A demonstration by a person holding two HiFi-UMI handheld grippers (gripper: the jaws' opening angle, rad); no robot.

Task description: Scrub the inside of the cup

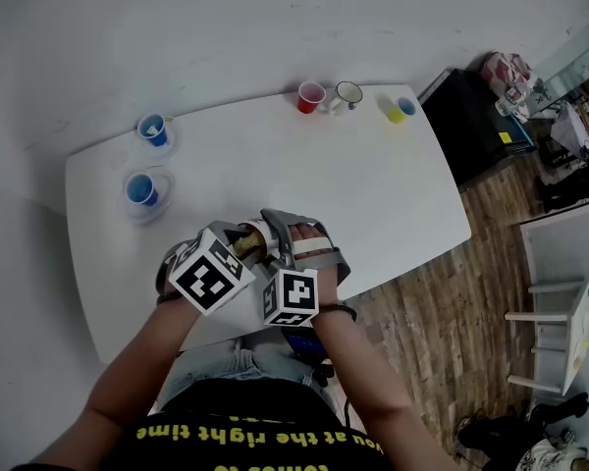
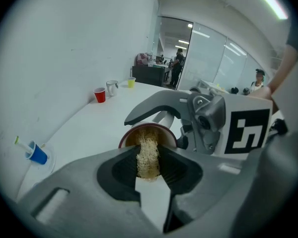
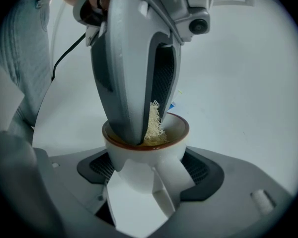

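- While the right gripper (image 3: 145, 168) is clamping it from two opposite sides, the white ceramic cup with a brown rim (image 3: 139, 158) is sitting between that gripper's jaws. Its mouth is opening toward the left gripper (image 2: 149, 155) and its handle is pointing back at the right gripper's camera.
- Cup position: it is being held over the near part of the white rectangular table (image 1: 393, 194), just in front of the person's torso. Whether its base is touching the tabletop cannot be told.
- Pale straw-coloured fibrous scrubbing pad (image 2: 148, 148): it is being pinched between the left gripper's jaws, and its free end is reaching into the cup's mouth and lying against the inner wall.
- Left gripper: its jaws are standing nearly together, pressing on the pad, and their tips are dipping just inside the cup's rim.
- Marker cubes: the two are riding side by side, almost touching, above the person's forearms in the head view.
- Far left of the table: a blue plastic cup (image 1: 153, 130) and a second blue plastic cup (image 1: 141, 189) are standing near each other, well apart from the grippers.
- Far edge of the table: a red plastic cup (image 1: 311, 97), a white mug with a dark rim (image 1: 348, 94) and a yellow cup with a blue inside (image 1: 397, 109) are forming a short row.
- Beyond the table's right end: a black cabinet (image 1: 476, 126) is standing on a wooden plank floor (image 1: 442, 312).
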